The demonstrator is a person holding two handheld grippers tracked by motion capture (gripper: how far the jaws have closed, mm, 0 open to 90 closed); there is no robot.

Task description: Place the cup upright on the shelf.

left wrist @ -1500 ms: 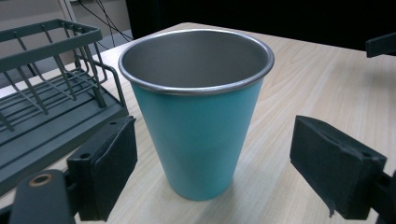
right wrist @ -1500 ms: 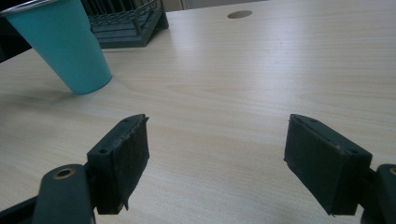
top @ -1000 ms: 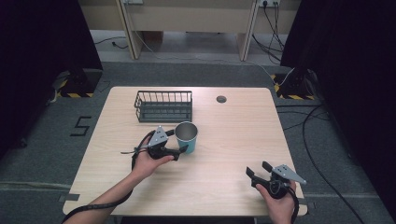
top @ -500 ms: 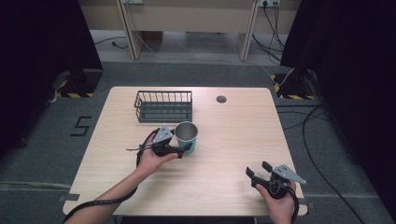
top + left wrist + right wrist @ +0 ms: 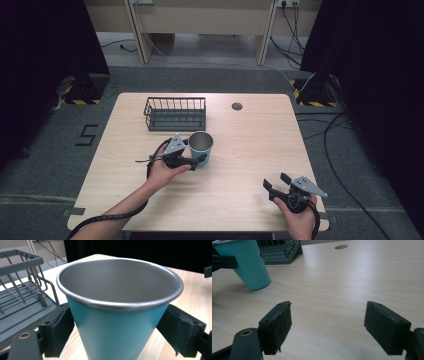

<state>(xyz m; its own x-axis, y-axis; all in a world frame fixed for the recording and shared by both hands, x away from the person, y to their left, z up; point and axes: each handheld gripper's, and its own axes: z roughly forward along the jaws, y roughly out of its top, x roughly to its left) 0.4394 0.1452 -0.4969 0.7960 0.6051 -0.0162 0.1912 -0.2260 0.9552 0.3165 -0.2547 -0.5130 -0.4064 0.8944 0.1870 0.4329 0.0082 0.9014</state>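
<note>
My left tongs (image 5: 199, 159) have closed in around the cup (image 5: 201, 148) by the rack (image 5: 175, 114), pads now against its sides; lifting looks next. Right tongs (image 5: 278, 184) wait wide open, empty.

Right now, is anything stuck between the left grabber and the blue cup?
No. The left gripper has one jaw on each side of the blue cup, with nothing between pads and cup. The dish rack stands just behind it, apart.
</note>
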